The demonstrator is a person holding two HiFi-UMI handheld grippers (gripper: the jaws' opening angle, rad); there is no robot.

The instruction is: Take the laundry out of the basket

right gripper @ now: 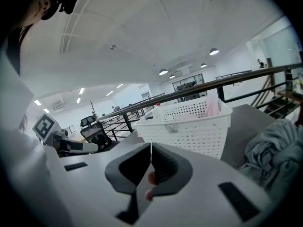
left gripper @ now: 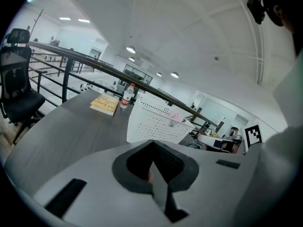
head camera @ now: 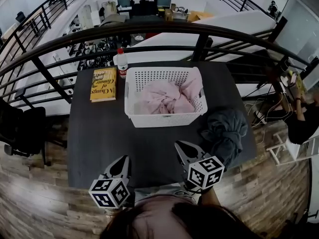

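Laundry (head camera: 164,97) in the basket (head camera: 164,119) — book (head camera: 103,84) and bottle (head camera: 121,63) left, garment (head camera: 225,133) right.

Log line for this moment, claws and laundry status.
left claw: shut, empty | right claw: shut, empty | grey garment: on table, right of basket | pink laundry: in basket

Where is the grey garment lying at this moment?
In the head view, the grey garment lies bunched at the right edge of the table, beside the right front corner of the white basket and just right of the right gripper.

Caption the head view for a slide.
Pink laundry in a white perforated plastic basket; grey garment beside it.
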